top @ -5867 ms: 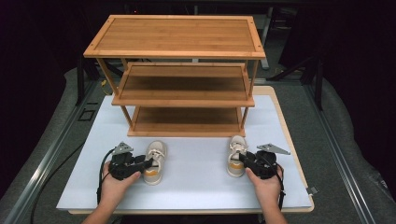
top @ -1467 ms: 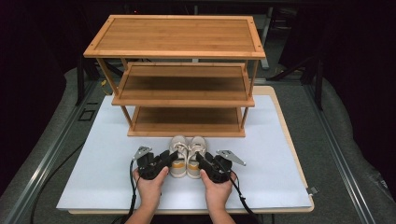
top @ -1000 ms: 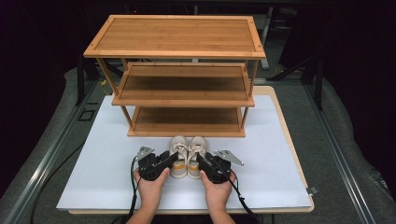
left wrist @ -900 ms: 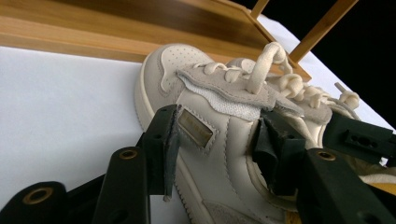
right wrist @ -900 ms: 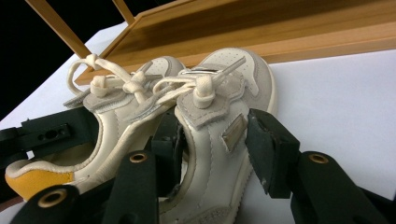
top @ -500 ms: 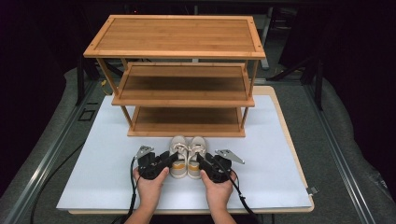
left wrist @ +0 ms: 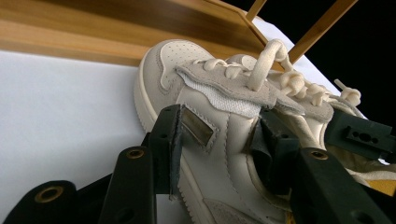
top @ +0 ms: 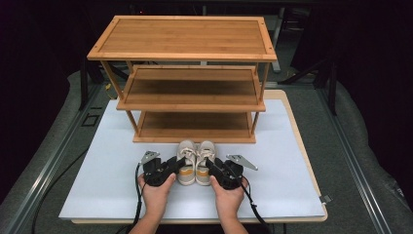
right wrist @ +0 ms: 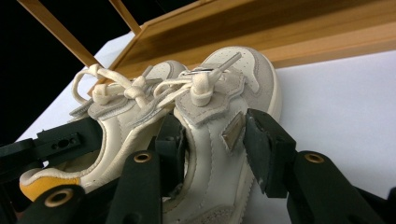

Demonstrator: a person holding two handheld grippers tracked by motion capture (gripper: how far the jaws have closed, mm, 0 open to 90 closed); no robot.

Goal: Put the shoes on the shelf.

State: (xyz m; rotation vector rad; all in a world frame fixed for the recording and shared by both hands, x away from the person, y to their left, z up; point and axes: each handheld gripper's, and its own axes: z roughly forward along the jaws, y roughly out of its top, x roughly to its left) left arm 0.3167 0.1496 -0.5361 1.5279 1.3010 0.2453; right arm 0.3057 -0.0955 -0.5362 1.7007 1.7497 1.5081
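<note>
In front of the rack (top: 195, 136), near the table's (top: 97, 190) front edge | left gripper (left wrist: 219, 135) and right gripper (right wrist: 212, 137) have just been closing, each astride its shoe, left shoe (top: 186, 161), right shoe (top: 205, 161) | pads seem touching, contact unclear | risk: shallow side grip, shoe twists out on lifting

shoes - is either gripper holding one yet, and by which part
Each gripper straddles one shoe's midsection, jaws just closing: left gripper on the left shoe, right gripper on the right shoe. A firm hold cannot be told.
</note>
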